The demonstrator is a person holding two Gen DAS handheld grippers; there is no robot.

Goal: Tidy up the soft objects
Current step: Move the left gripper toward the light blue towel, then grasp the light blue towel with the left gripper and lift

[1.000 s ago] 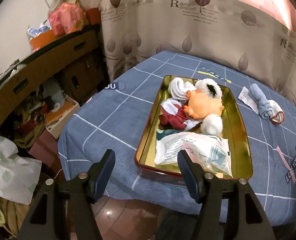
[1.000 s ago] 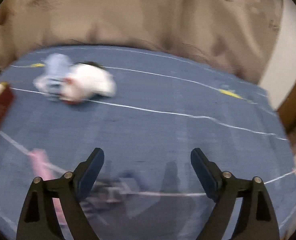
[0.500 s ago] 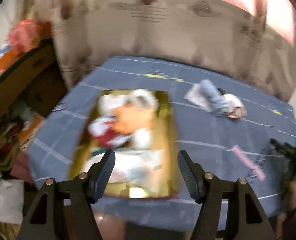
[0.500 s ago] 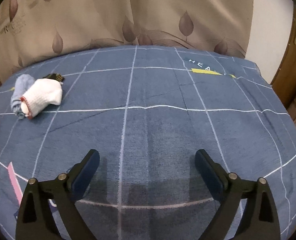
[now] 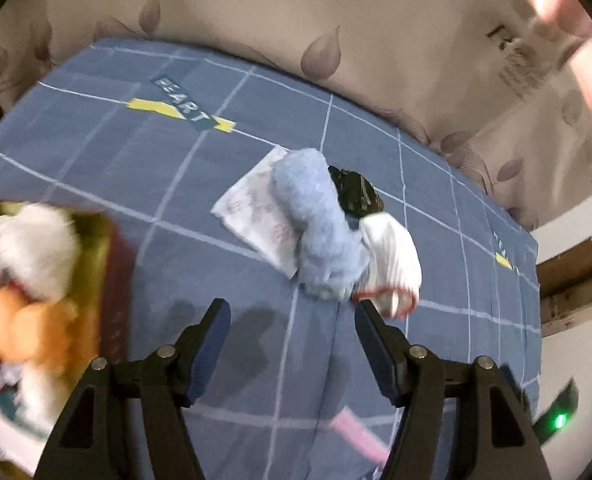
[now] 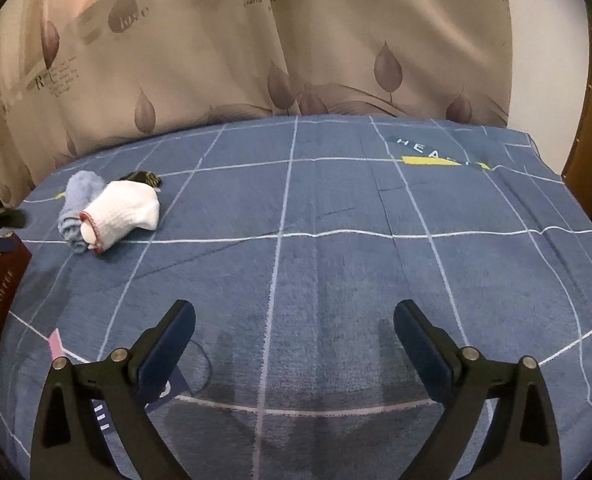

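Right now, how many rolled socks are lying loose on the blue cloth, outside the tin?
2. A light blue sock lies partly on a printed paper, and a white sock with red trim lies against it, both just ahead of the open left gripper. More could sit out of view.

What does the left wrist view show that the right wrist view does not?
Only the left wrist view: the printed paper sheet under the blue sock, the plush toy in the gold tin, and the open left gripper.
Only the right wrist view: the open, empty right gripper and the tin's dark red side.
Both: the blue sock, the white sock, a dark item behind them, and the blue checked cover.
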